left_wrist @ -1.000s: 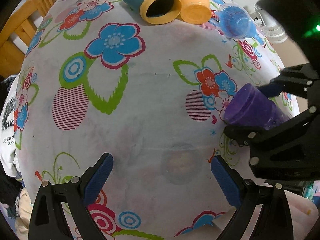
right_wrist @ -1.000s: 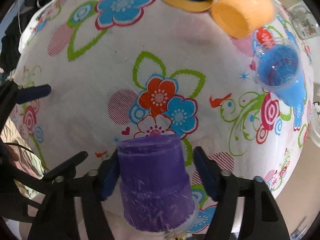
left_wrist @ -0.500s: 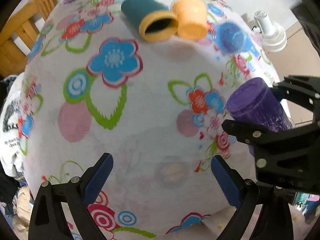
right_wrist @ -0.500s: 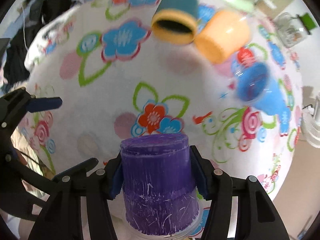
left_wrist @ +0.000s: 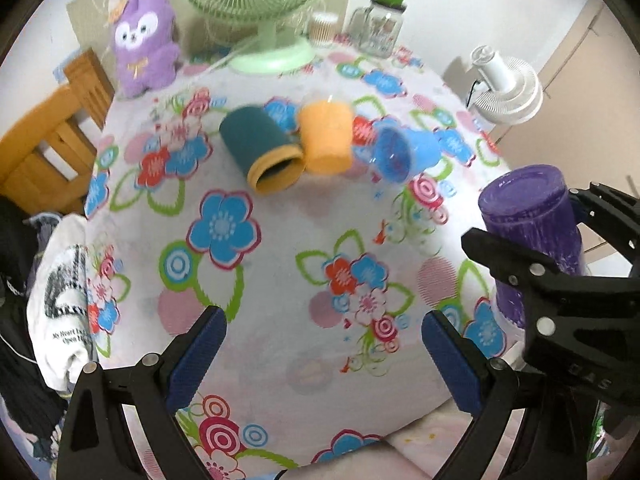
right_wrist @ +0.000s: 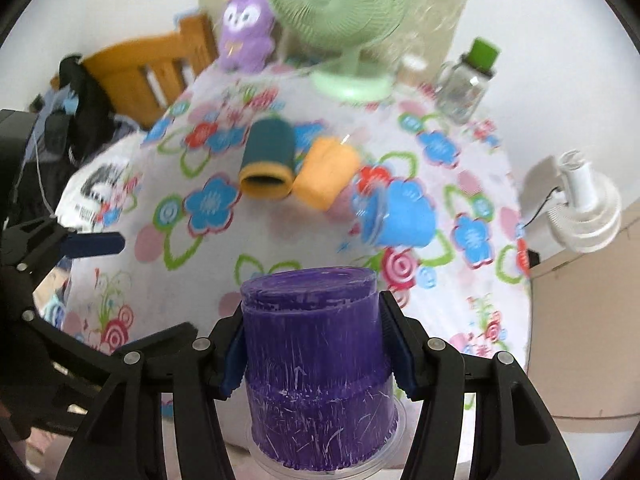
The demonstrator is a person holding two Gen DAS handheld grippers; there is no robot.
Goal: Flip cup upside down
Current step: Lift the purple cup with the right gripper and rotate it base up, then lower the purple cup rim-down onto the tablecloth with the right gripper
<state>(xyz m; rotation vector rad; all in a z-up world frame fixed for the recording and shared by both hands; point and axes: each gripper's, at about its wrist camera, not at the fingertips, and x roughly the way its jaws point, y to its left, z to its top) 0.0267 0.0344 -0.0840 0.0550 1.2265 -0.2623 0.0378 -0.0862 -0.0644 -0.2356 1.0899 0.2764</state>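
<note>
At the worktop's (left_wrist: 280, 216) near-right edge, your right gripper (right_wrist: 314, 348) now holds the purple cup (right_wrist: 316, 364) lifted, closed base up; left gripper (left_wrist: 320, 354) stays open, empty.

Both wrist views above the table's (left_wrist: 280, 216) near edge, facing its far, somewhat blurred end, sharing the floral cloth (right_wrist: 460, 184)

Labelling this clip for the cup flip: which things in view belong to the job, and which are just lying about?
Job:
purple plastic cup
right gripper, clamped on it

Lying about:
teal cup with yellow rim
orange cup
blue cup
green fan
purple plush toy
open left gripper
</note>
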